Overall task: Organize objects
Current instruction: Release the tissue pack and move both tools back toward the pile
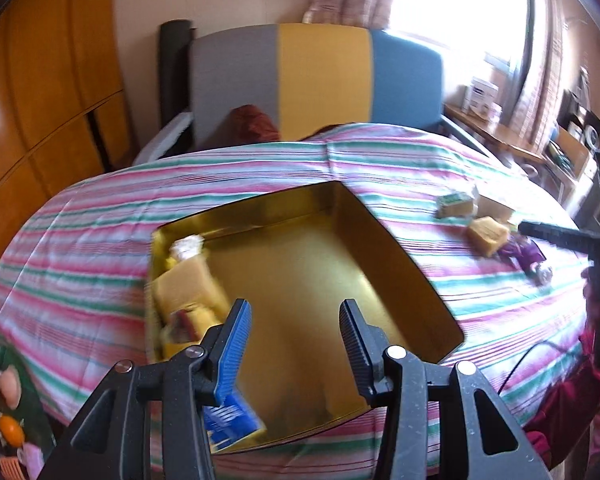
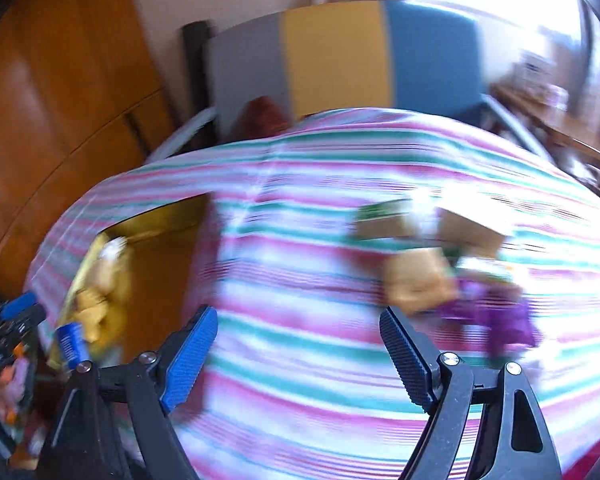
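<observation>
A gold tin box (image 1: 384, 240) lies open on the striped cloth. Its left end holds a tan block (image 1: 188, 288) and other small packets; a blue packet (image 1: 230, 420) lies at its near corner. My left gripper (image 1: 294, 322) is open and empty above the box. Right of the box lie a green-topped block (image 1: 454, 205), a tan block (image 1: 487, 234) and a purple wrapped item (image 1: 524, 254). In the blurred right wrist view my right gripper (image 2: 298, 340) is open and empty above the cloth, with the tan block (image 2: 416, 284) and purple item (image 2: 488, 312) ahead to the right and the box (image 2: 156, 264) at left.
A grey, yellow and blue chair (image 1: 320, 76) stands behind the table. Wooden cabinets (image 1: 40, 100) fill the left. A cluttered side table (image 1: 500, 136) sits at the right by the window. Small toys (image 1: 12, 428) lie at the lower left.
</observation>
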